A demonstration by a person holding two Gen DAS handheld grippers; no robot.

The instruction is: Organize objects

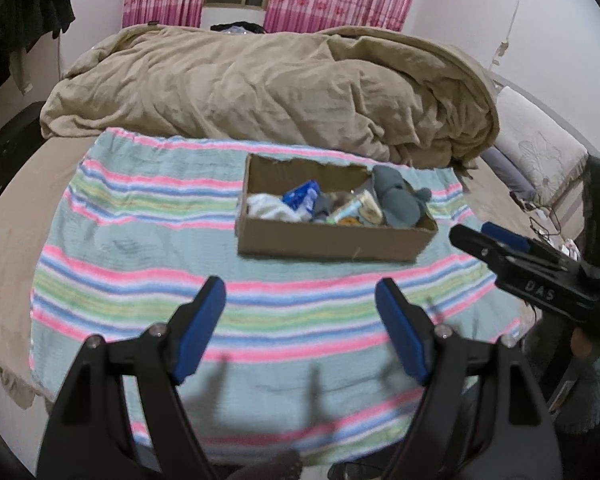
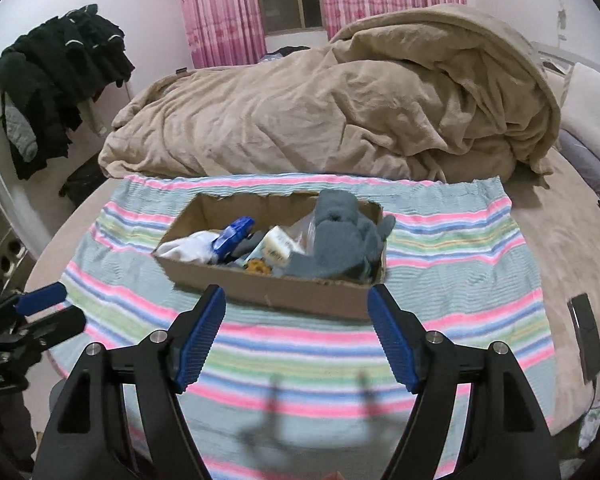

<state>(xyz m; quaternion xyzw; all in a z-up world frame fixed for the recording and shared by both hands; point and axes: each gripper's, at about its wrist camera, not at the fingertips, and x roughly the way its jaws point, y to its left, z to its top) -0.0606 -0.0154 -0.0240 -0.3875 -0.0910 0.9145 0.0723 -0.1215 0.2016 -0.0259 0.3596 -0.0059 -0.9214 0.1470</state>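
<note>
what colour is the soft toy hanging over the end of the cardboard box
Grey-blue, the soft toy shows best in the right wrist view.

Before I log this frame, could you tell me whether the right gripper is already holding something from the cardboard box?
No. The right gripper is open and empty above the striped blanket, short of the cardboard box.

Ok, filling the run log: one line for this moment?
left gripper open | right gripper open | cardboard box full, on striped blanket | nothing held

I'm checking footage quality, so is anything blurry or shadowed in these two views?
Left wrist: cardboard box contents smeared, gripper shadows on the striped blanket. Right wrist: box soft too, finger shadows below; fisheye bends both views' edges.
</note>
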